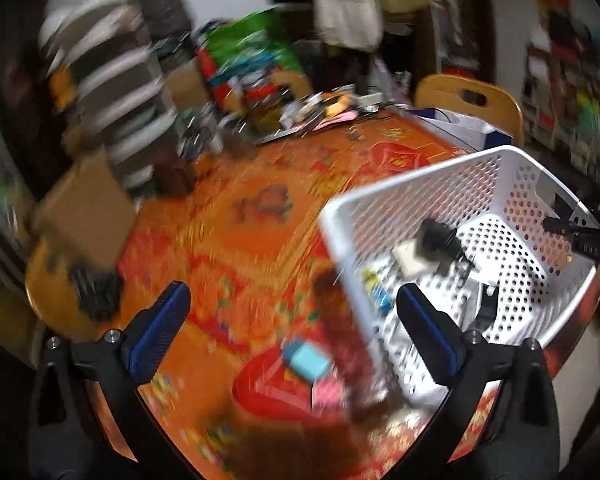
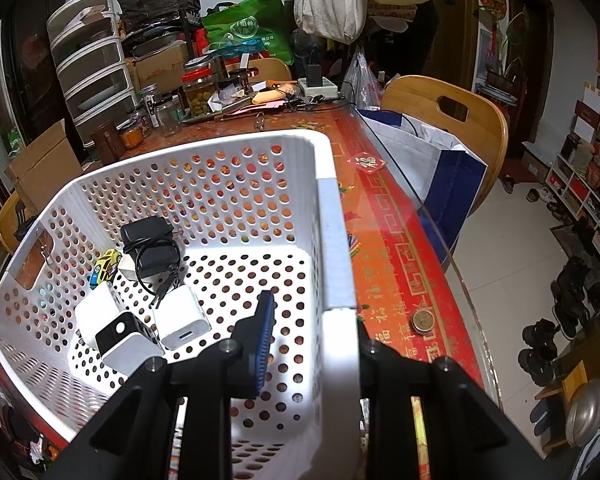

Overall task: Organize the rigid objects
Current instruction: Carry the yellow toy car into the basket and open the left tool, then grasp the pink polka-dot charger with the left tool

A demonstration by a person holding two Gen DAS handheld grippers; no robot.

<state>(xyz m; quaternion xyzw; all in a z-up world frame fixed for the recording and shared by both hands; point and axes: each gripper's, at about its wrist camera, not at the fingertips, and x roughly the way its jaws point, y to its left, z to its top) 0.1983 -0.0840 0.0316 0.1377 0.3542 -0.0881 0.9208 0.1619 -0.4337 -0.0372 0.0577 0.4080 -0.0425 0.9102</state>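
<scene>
The basket (image 2: 324,160) is sitting on the table (image 2: 396,248) near its right edge, and it's already holding a bunch of stuff: a black adapter (image 2: 148,236) with its cord looped over it, a white charger (image 2: 182,316) lying next to a black-and-white cube (image 2: 126,340), and a little yellow toy car (image 2: 106,266) tucked against the far wall. Your right gripper (image 2: 312,344) is pinching the basket's rim, one blue pad inside the wall and the other finger outside it, jaws nearly pressed together with just the plastic between them. Your left gripper (image 1: 296,332) is hanging over the table just beside the basket with its jaws spread wide and nothing between them, though that view is blurring pretty badly. Under it on the tablecloth you're looking at a teal block (image 1: 306,362) lying on a red patch, with something pink (image 1: 328,392) touching it; can't tell what either one really is through the smear. In the same view a dark bit (image 1: 98,290) is sitting near the left edge of the table. Out past the basket, a coin (image 2: 422,320) is lying on the red border, jars (image 2: 198,94) and clutter are crowding the far end, and a wooden chair (image 2: 456,120) with a white-and-blue bag (image 2: 432,168) on it is standing at the right side.
</scene>
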